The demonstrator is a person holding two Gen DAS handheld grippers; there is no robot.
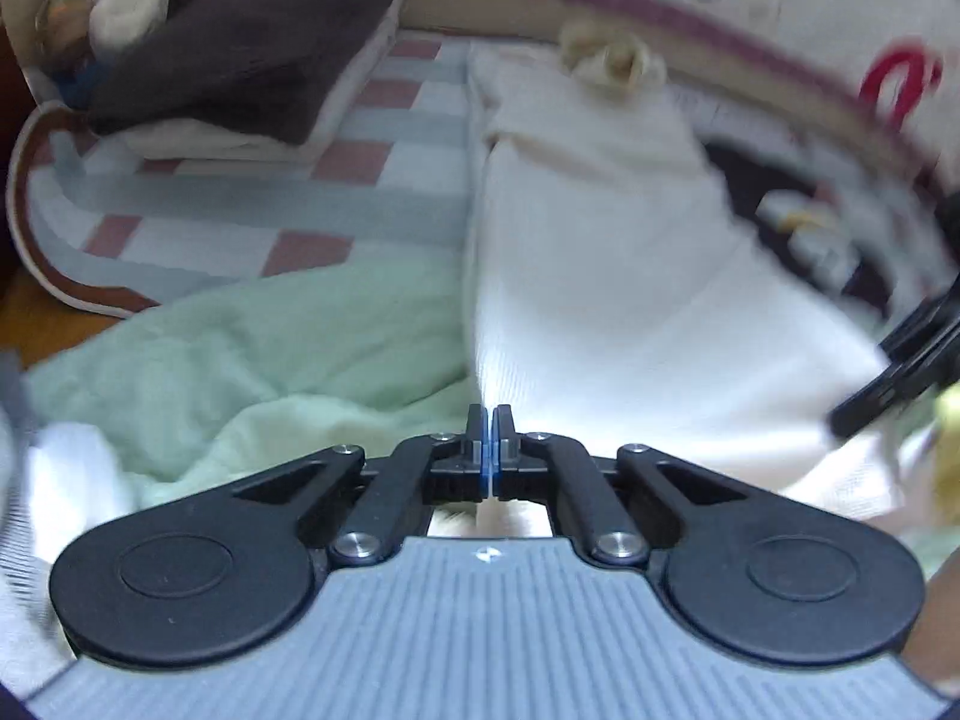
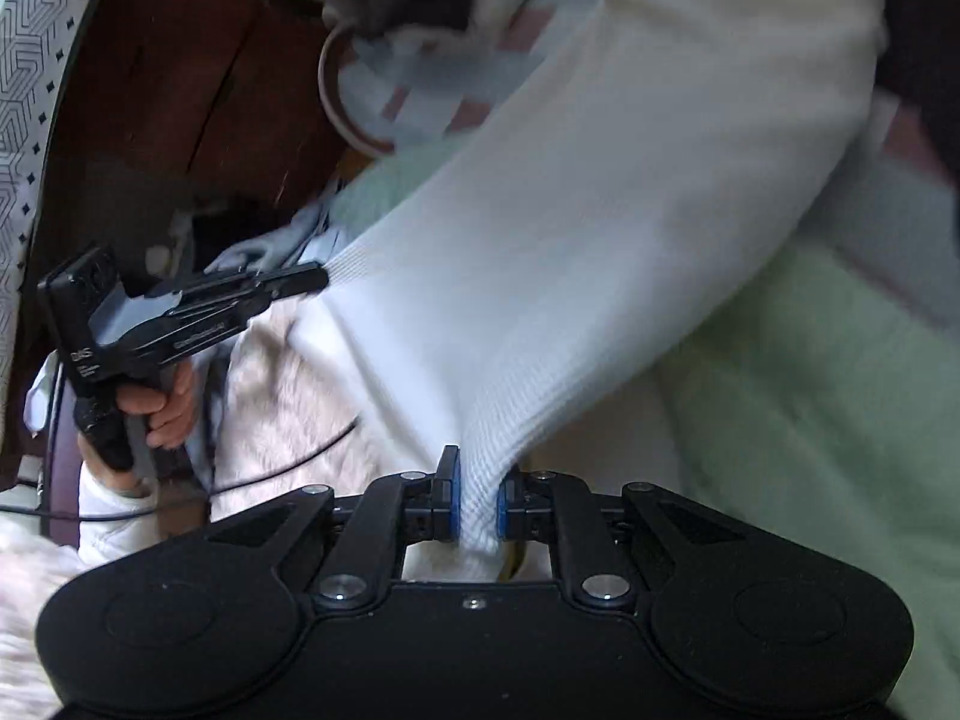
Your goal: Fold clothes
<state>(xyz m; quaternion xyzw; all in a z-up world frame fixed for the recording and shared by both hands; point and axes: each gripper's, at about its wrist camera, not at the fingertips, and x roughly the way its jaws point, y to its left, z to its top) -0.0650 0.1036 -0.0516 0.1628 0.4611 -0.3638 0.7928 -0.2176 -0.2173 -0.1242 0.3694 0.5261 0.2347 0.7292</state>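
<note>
Nearest your right-hand lens, the right tool has its blue pads clenched on a gathered fold of the white ribbed knit garment, the cloth bunched thick between them. From that pinch the garment runs up and away across the frame as one long taut band, lifted clear of the pale green fleece blanket beneath it.

Your left tool is fully clenched; in its own view the blue pads meet with no visible gap, and the garment's edge starts right at their tips. From the right wrist view the same tool's tip is buried in the garment's hem on the left side, so it grips that edge. Your left hand wraps its handle.

Beyond the blanket lies the pink, grey-blue and white checked quilt with a brown-trimmed border. A dark brown folded cloth sits on a cream folded layer at the quilt's far left corner, with a cream plush toy just beside it.

Both views are motion-blurred towards the edges.
</note>
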